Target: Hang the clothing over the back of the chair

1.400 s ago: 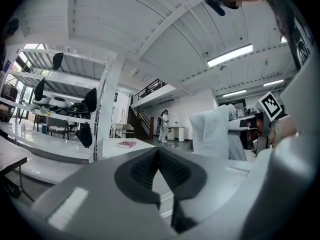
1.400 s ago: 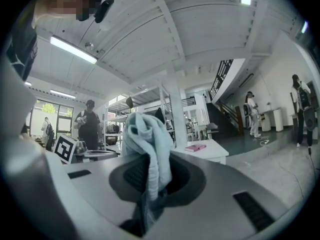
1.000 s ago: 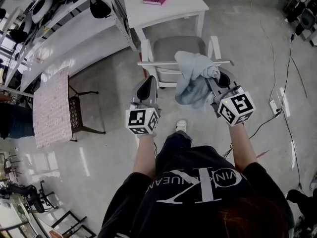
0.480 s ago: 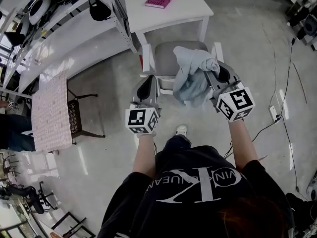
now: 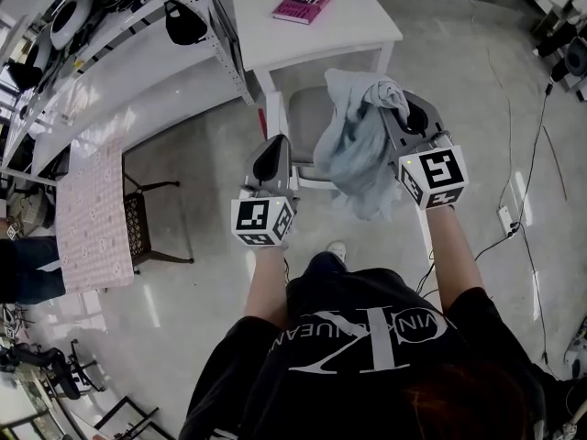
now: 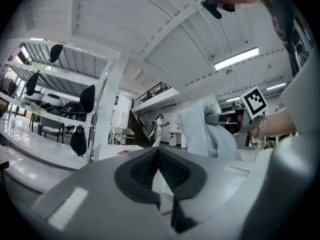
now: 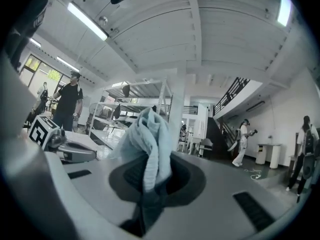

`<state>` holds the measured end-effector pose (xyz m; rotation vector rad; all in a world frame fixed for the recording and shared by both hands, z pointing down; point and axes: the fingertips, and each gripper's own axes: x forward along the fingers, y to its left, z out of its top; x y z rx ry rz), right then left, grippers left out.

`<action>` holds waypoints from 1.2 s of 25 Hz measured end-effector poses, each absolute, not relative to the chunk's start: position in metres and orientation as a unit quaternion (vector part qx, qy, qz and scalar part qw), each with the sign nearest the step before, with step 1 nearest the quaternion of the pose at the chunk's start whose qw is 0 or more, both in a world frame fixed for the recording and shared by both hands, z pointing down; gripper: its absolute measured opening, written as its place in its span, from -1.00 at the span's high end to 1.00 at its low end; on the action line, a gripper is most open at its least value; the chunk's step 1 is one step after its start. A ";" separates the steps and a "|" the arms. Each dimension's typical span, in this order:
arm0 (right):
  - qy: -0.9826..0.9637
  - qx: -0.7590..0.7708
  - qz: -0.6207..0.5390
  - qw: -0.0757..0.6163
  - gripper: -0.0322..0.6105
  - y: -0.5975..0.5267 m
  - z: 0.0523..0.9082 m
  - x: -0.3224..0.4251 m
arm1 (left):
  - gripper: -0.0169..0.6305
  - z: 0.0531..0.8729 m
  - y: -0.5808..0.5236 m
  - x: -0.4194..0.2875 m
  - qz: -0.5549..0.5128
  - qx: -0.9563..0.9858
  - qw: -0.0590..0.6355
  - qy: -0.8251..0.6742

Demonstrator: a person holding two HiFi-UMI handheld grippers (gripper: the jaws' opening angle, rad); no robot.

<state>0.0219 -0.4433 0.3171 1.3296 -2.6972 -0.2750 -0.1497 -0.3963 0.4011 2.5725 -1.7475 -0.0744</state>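
A light blue garment (image 5: 353, 149) hangs bunched from my right gripper (image 5: 400, 110), which is shut on its top fold; cloth fills the jaws of this gripper (image 7: 151, 176) and spills forward as the same garment (image 7: 147, 131). It dangles over a white chair with a grey seat (image 5: 305, 113), hiding most of the chair's back. My left gripper (image 5: 274, 147) is level beside the cloth, to its left, apart from it. Its pads (image 6: 150, 170) meet with nothing between them. From the left gripper view the garment (image 6: 202, 129) hangs to the right.
Behind the chair stands a white table (image 5: 348, 30) with a pink book (image 5: 303, 3). Metal shelving (image 5: 119, 39) runs along the left. A dark small chair with patterned cloth (image 5: 92, 204) sits lower left. Cables and a power strip (image 5: 506, 216) lie on the floor at right.
Both grippers have moved forward toward the chair. The right one has lifted the garment, which now hangs over the chair instead of in front of it.
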 end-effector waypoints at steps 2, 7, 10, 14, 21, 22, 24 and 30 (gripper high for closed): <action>-0.890 0.442 -0.098 0.063 0.77 -0.456 0.313 0.021 | 0.91 0.401 -0.403 -0.151 -0.023 0.828 0.013 -0.560; -0.879 0.458 -0.113 0.062 0.77 -0.496 0.285 0.024 | 0.91 0.402 -0.416 -0.154 -0.021 0.828 0.015 -0.560; -0.870 0.475 -0.115 0.060 0.77 -0.519 0.271 0.030 | 0.91 0.406 -0.422 -0.153 -0.018 0.830 0.017 -0.558; -0.867 0.478 -0.117 0.082 0.77 -0.529 0.287 0.029 | 0.91 0.412 -0.427 -0.155 -0.014 0.830 0.023 -0.556; -0.871 0.452 -0.100 0.167 0.77 -0.522 0.360 0.016 | 0.91 0.422 -0.432 -0.157 -0.006 0.833 0.032 -0.552; -0.873 0.443 -0.097 0.179 0.77 -0.519 0.370 0.014 | 0.91 0.423 -0.433 -0.157 -0.005 0.833 0.033 -0.552; -0.878 0.422 -0.085 0.209 0.77 -0.513 0.391 0.010 | 0.91 0.426 -0.434 -0.155 -0.004 0.834 0.035 -0.551; -0.874 0.341 -0.076 0.339 0.77 -0.487 0.455 0.000 | 0.91 0.433 -0.436 -0.148 -0.002 0.838 0.043 -0.544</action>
